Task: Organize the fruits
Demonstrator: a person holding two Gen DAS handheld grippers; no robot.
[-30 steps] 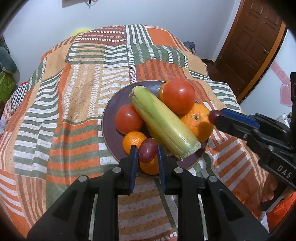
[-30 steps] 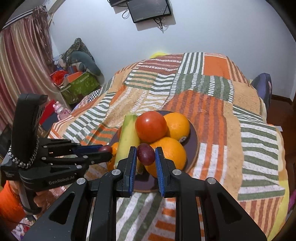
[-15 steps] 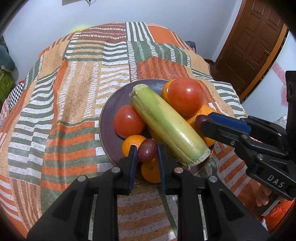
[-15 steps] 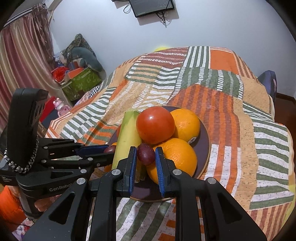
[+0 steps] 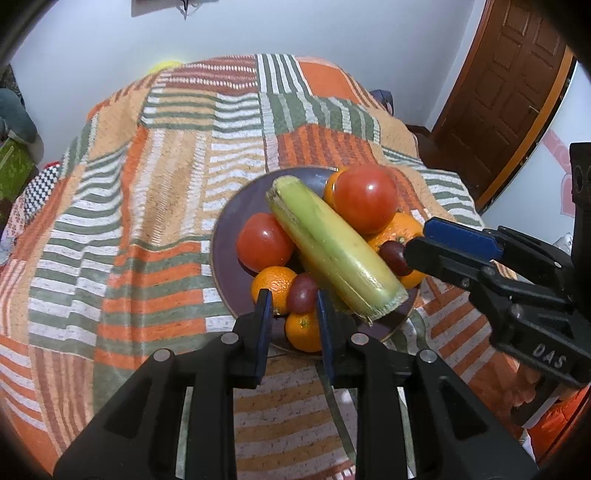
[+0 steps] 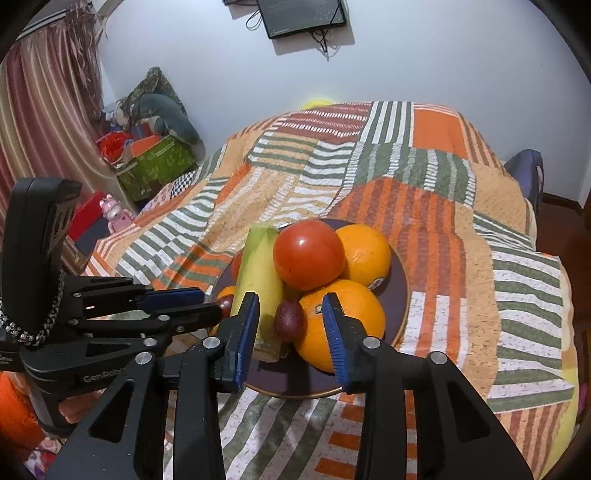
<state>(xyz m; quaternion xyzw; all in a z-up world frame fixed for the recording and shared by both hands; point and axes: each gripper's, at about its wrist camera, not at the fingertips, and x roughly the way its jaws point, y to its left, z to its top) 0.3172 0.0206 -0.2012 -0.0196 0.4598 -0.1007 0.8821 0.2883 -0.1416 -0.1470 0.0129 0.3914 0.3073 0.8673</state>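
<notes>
A dark purple plate (image 5: 229, 221) on the bed holds a green corn cob (image 5: 332, 251), two tomatoes (image 5: 364, 199) and several oranges (image 5: 273, 286). My left gripper (image 5: 291, 306) is over the plate's near edge with its jaws opening. A dark red grape (image 5: 302, 293) lies between the pads on two oranges, with a gap on its left side. My right gripper (image 6: 290, 310) is also opening. A second grape (image 6: 290, 319) rests between its pads against the cob (image 6: 260, 273) and a big orange (image 6: 343, 317), touching neither pad.
A striped patchwork bedspread (image 5: 166, 184) covers the bed under the plate. A wooden door (image 5: 517, 92) stands at the right. Green boxes and clutter (image 6: 155, 166) sit beside a curtain (image 6: 40, 122) at the left. A screen (image 6: 303, 16) hangs on the wall.
Both pairs of jaws have parted, the right pair wider. Each grape was pinched before and now lies loose on the fruit pile. Neither hand has shifted much.
</notes>
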